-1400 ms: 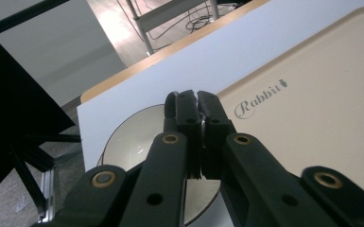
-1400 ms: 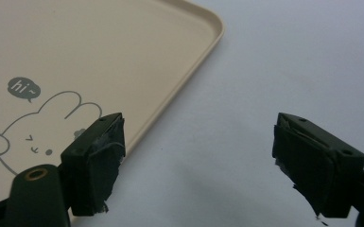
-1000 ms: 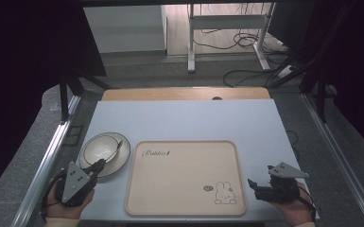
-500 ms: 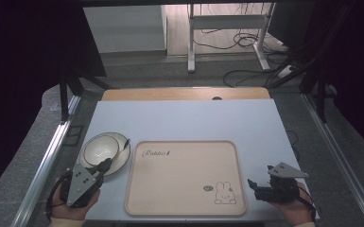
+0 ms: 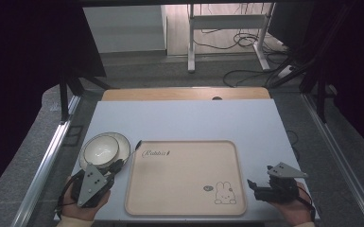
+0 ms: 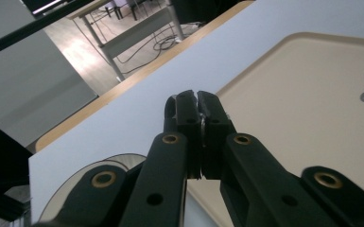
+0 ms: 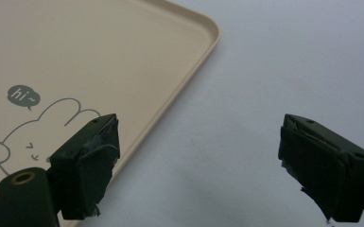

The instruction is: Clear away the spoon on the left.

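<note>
A white bowl (image 5: 101,147) sits on a pale plate (image 5: 121,142) at the table's front left. My left gripper (image 5: 119,165) is just below it, beside the left edge of the beige rabbit tray (image 5: 184,177). Its jaws are shut, and a thin dark utensil (image 5: 133,148) sticks out from their tips toward the tray's far-left corner. In the left gripper view the left gripper (image 6: 198,97) has its jaws pressed together with a silvery sliver between them. My right gripper (image 5: 252,184) rests at the front right, open and with nothing between its jaws. In the right gripper view the right gripper (image 7: 198,161) straddles the tray's (image 7: 75,56) right rim.
The white table (image 5: 184,118) has a wooden strip (image 5: 184,93) along its far edge. Metal rails run along both sides. A desk frame and cables stand on the floor beyond. The plate's rim (image 6: 75,177) and the tray (image 6: 312,94) lie under the left jaws.
My left gripper has shifted right, from over the plate toward the tray's left edge, and the thin utensil has moved with it. The right gripper has stayed still.
</note>
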Tool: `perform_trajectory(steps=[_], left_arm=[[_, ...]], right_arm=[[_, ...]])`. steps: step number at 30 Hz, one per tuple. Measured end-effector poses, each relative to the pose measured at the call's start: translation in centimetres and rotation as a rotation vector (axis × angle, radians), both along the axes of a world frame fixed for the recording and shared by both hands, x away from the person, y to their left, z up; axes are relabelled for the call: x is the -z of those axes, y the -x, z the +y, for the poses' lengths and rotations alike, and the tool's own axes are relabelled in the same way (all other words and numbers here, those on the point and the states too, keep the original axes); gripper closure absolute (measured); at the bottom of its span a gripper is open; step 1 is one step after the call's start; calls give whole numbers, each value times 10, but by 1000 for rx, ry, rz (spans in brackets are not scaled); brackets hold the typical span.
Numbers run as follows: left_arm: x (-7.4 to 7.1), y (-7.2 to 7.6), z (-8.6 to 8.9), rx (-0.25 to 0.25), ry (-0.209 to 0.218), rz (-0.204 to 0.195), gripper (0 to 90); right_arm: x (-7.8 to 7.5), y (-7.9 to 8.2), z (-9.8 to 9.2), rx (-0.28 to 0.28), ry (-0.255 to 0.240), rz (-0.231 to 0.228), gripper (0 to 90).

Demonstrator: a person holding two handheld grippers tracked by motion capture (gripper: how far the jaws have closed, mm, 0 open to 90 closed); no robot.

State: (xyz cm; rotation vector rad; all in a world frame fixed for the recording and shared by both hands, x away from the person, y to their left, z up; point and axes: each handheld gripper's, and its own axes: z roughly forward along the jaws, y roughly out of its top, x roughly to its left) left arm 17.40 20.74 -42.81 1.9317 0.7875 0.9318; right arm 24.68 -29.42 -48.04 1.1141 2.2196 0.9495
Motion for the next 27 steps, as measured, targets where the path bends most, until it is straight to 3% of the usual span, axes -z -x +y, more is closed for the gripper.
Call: perform_trajectory(steps=[15,27], left_arm=[[16,-6,-21,52,-19,38,896],[28,-29,-42,60,-40,48,896]], right_arm=[[2,-1,1,-5,10,12,135],[3,-1,2,-6,8,18,136]])
